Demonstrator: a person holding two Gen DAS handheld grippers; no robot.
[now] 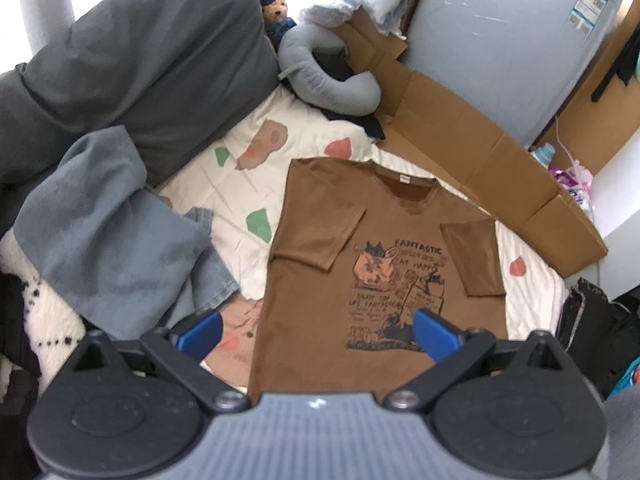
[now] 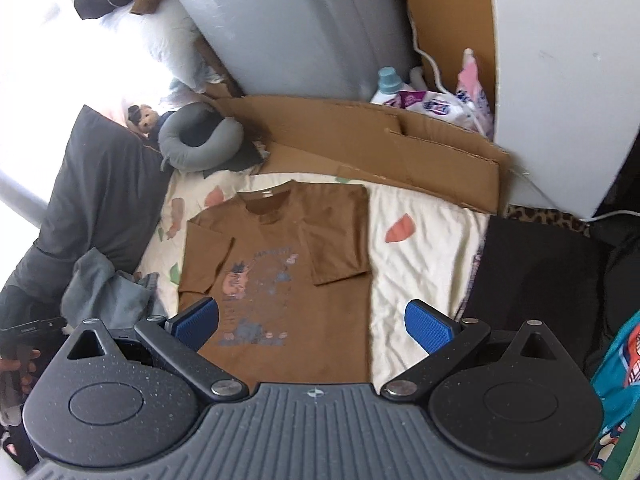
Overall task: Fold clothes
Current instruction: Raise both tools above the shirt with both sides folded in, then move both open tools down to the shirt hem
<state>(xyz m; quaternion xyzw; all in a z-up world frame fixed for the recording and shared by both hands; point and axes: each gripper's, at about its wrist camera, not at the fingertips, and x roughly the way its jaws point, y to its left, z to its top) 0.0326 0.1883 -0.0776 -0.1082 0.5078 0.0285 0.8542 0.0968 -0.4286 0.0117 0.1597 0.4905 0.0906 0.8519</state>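
Note:
A brown T-shirt (image 1: 360, 240) with a cat print lies flat, face up, on a white patterned bed sheet (image 1: 236, 184); both sleeves are folded inward over the chest. My left gripper (image 1: 318, 332) hangs open above the shirt's lower hem area, blue pads wide apart and holding nothing. In the right wrist view the same shirt (image 2: 292, 248) lies ahead, collar pointing away. My right gripper (image 2: 314, 326) is open above the shirt's lower right edge, with nothing between its fingers.
A grey-blue garment (image 1: 116, 232) lies crumpled left of the shirt, beside a dark grey pillow (image 1: 132, 64). A grey neck pillow (image 1: 324, 68) and flattened cardboard (image 1: 480, 152) lie behind. A hand (image 2: 16, 368) holds a dark object at far left. Dark bags (image 2: 540, 280) sit right.

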